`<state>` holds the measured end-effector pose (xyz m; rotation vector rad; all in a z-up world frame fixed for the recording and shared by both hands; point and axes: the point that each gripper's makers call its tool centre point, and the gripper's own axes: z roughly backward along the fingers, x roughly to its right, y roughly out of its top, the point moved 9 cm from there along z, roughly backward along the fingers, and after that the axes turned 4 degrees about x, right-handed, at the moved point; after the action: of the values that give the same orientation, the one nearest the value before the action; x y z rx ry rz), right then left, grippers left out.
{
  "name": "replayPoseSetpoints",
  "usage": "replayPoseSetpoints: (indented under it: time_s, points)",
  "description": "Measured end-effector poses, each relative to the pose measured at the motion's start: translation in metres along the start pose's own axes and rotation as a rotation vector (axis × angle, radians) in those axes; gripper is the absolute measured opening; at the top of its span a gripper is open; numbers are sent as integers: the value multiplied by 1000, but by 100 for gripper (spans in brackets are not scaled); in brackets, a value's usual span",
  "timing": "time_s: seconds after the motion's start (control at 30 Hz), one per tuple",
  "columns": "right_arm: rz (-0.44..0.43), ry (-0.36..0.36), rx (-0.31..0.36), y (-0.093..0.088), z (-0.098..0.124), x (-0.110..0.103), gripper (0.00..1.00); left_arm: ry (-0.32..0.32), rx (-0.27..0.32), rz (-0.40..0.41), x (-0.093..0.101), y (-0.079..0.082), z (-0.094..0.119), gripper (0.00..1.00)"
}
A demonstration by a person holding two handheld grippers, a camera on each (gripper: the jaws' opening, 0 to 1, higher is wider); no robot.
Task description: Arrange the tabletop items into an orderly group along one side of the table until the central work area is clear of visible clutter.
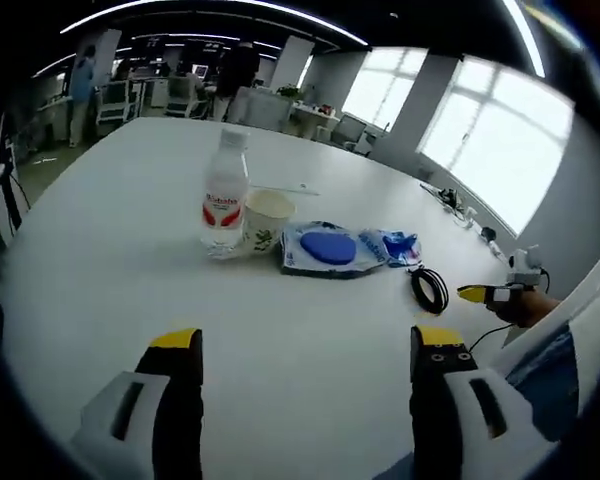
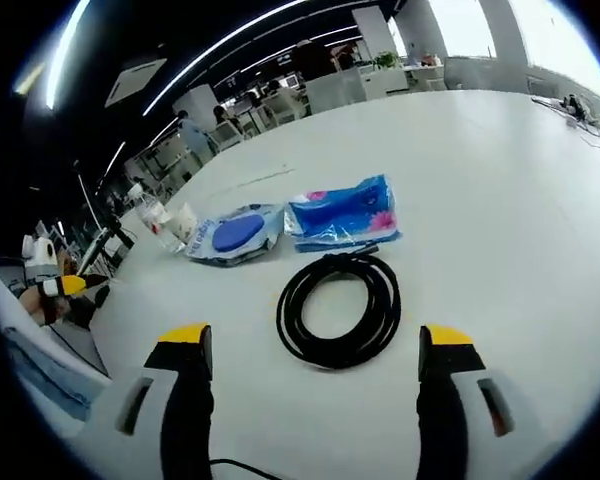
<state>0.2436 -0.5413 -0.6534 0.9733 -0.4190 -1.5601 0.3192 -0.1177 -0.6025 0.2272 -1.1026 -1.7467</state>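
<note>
On the white table point(image 1: 110, 230) stand a clear water bottle point(image 1: 224, 195) with a red label and a paper cup point(image 1: 267, 220) touching it. Right of them lie a plastic pack with a blue disc point(image 1: 328, 248), a blue tissue pack point(image 1: 398, 245) and a coiled black cable point(image 1: 429, 288). My left gripper point(image 1: 307, 345) is open, well short of the items, holding nothing. My right gripper point(image 2: 315, 340) is open, and the cable coil point(image 2: 340, 308) lies just ahead between its jaws. Beyond it are the tissue pack point(image 2: 345, 212), disc pack point(image 2: 235, 233), cup point(image 2: 187, 222) and bottle point(image 2: 155, 215).
A thin white stick point(image 1: 280, 188) lies behind the cup. Small devices and cords point(image 1: 460, 205) sit along the window-side table edge. Chairs, desks and people point(image 1: 80, 85) stand beyond the far end. A hand holds the right gripper point(image 1: 490, 293) at the right.
</note>
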Motion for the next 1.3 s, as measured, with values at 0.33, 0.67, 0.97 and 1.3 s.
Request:
replayPoseSetpoints:
  time_s: [0.33,0.67,0.97,1.3]
  points:
    - [28,38,-75,-8,17,-2,90,8,-91,-42,-6,-7,0,100]
    - [32,51,-77,-8,36,7,90,21,-118,-46,-9,-14,3,97]
    - [5,50,-84,-13,34,7,86,17,-124,-47,-8,-15,1,97]
    - [-18,53,-85,-18,33,6,84,15,-138,-52,-7,-17,1,97]
